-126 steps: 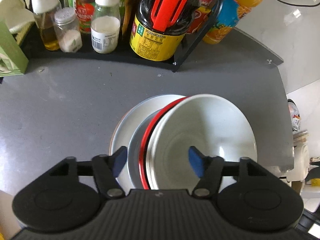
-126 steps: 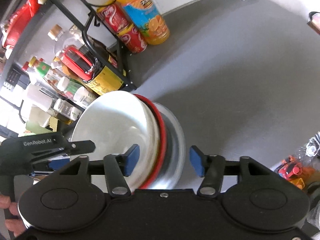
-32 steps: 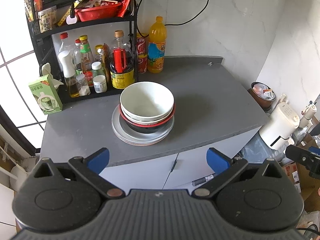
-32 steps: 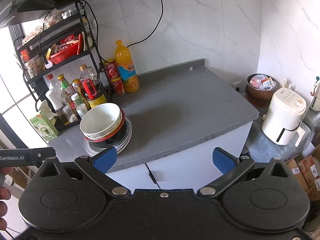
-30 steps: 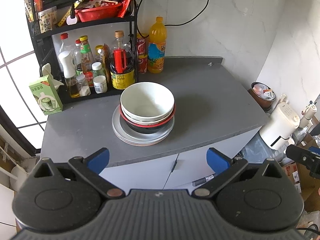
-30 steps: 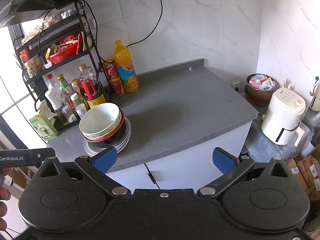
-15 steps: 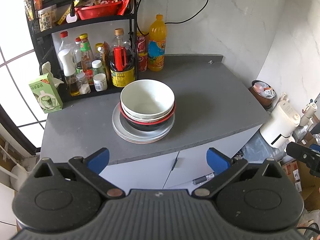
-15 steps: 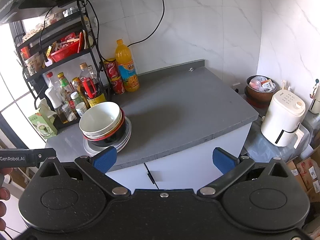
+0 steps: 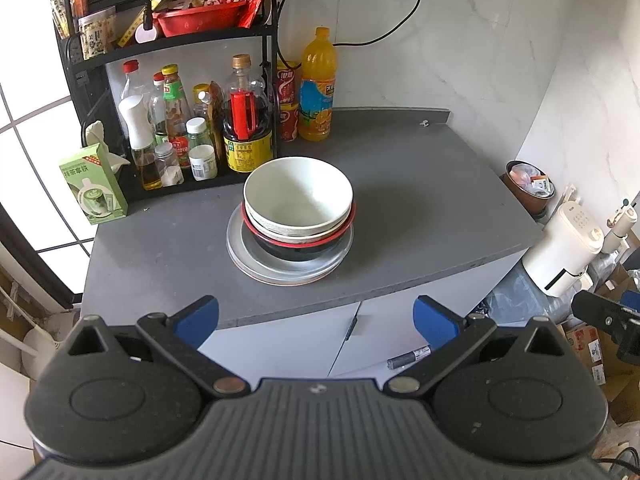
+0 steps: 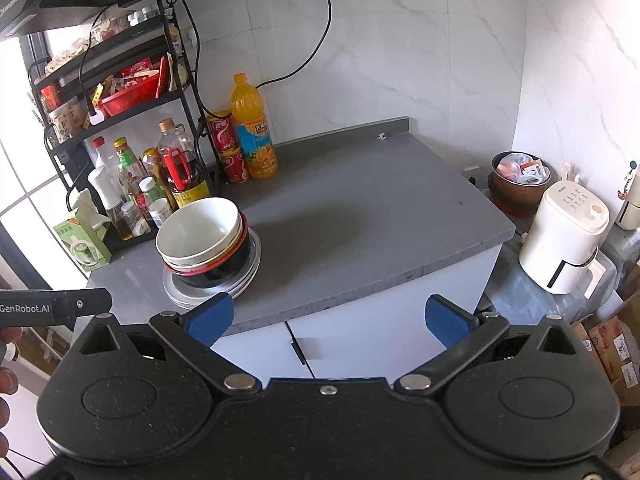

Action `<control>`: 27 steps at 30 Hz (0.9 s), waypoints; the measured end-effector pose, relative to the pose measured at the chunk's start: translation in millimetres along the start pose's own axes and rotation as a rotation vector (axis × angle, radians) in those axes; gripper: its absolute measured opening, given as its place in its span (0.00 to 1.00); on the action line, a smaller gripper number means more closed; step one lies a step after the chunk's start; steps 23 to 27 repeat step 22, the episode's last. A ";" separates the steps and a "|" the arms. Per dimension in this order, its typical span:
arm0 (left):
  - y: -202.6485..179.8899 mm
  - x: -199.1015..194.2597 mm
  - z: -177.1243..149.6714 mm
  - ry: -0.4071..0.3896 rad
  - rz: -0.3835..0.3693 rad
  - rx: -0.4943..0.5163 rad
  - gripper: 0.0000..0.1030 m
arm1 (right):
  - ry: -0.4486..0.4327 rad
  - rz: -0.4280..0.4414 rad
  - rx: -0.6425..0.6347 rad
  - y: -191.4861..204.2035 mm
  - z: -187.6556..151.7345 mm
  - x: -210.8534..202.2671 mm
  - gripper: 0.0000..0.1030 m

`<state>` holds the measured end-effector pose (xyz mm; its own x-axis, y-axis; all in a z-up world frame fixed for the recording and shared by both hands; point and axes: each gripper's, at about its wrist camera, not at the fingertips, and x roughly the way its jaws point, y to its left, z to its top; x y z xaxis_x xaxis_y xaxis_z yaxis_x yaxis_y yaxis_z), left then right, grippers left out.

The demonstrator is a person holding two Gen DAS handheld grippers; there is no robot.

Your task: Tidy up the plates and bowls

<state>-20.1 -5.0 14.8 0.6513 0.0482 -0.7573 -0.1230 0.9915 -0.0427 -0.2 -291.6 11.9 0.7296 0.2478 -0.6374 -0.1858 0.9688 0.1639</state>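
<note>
White bowls point(image 9: 298, 200) sat nested on the plates point(image 9: 288, 270) mid-tabletop point(image 9: 420, 216); we held both jaws spread, empty, well back, judging the stacking finished.

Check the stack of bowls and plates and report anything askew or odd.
The white bowl on top sits tilted, leaning toward the rack, so the bowls aren't nested level on the plates. Nothing is spilled or broken.

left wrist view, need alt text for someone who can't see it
A white bowl nests in a red-rimmed black bowl on stacked plates on a grey counter. The open, empty left gripper is in the foreground; a condiment rack stands behind.
</note>
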 end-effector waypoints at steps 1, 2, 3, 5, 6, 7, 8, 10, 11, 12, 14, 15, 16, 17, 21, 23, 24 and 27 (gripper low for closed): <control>0.1 0.2 0.0 0.000 0.000 0.000 0.99 | -0.001 0.000 0.001 0.1 -0.4 0.1 1.00; -0.1 -0.1 0.0 0.001 0.000 0.000 0.99 | 0.001 -0.002 0.000 0.1 -0.3 0.1 1.00; 0.0 -0.1 0.0 0.000 0.000 0.000 0.99 | 0.002 -0.003 0.001 0.2 -0.5 -0.2 1.00; 0.1 -0.1 -0.3 -0.003 0.000 0.000 0.99 | 0.000 -0.001 0.000 0.5 -0.7 0.2 1.00; 0.3 -0.1 -0.3 -0.001 0.000 -0.001 0.99 | 0.000 -0.003 -0.002 0.9 -1.2 0.2 1.00; 0.5 0.1 -0.8 0.000 0.000 -0.003 0.99 | 0.000 -0.005 -0.002 1.5 -1.1 0.7 1.00; 0.3 0.1 -1.1 0.000 0.000 -0.004 0.99 | 0.001 -0.005 -0.002 2.0 -1.5 1.1 1.00; 0.1 0.2 -1.6 0.000 0.002 -0.004 0.99 | 0.004 -0.005 -0.001 2.2 -1.9 2.4 1.00; 0.1 0.3 -1.9 -0.002 0.001 -0.003 0.99 | 0.005 -0.008 -0.001 2.7 -2.2 2.8 1.00; 0.3 0.5 -2.2 -0.003 0.002 -0.003 0.99 | 0.005 -0.008 -0.002 3.3 -2.2 3.0 1.00; 0.6 0.8 -2.4 -0.001 0.002 -0.007 0.99 | 0.004 -0.008 -0.007 4.3 -2.3 2.7 1.00; 0.9 0.8 -2.5 -0.002 0.002 -0.007 0.99 | 0.004 -0.006 -0.008 5.3 -2.3 3.1 1.00; 0.9 0.6 -2.6 -0.005 0.004 -0.003 0.99 | 0.007 -0.007 -0.007 6.1 -3.0 3.1 1.00; 0.7 0.2 -2.8 -0.008 0.005 0.001 0.99 | 0.011 -0.007 -0.008 6.9 -2.8 3.9 1.00; 4.3 0.5 -1.5 -0.005 0.006 -0.012 0.99 | 0.013 -0.001 -0.008 7.2 -3.9 3.2 1.00; 5.4 0.2 -0.7 -0.004 0.008 -0.018 0.99 | 0.013 0.002 -0.007 6.6 -4.3 3.1 1.00; 5.4 0.2 -0.7 -0.004 0.008 -0.018 0.99 | 0.013 0.002 -0.007 6.6 -4.3 3.1 1.00; 5.4 0.2 -0.7 -0.004 0.008 -0.018 0.99 | 0.013 0.002 -0.007 6.6 -4.3 3.1 1.00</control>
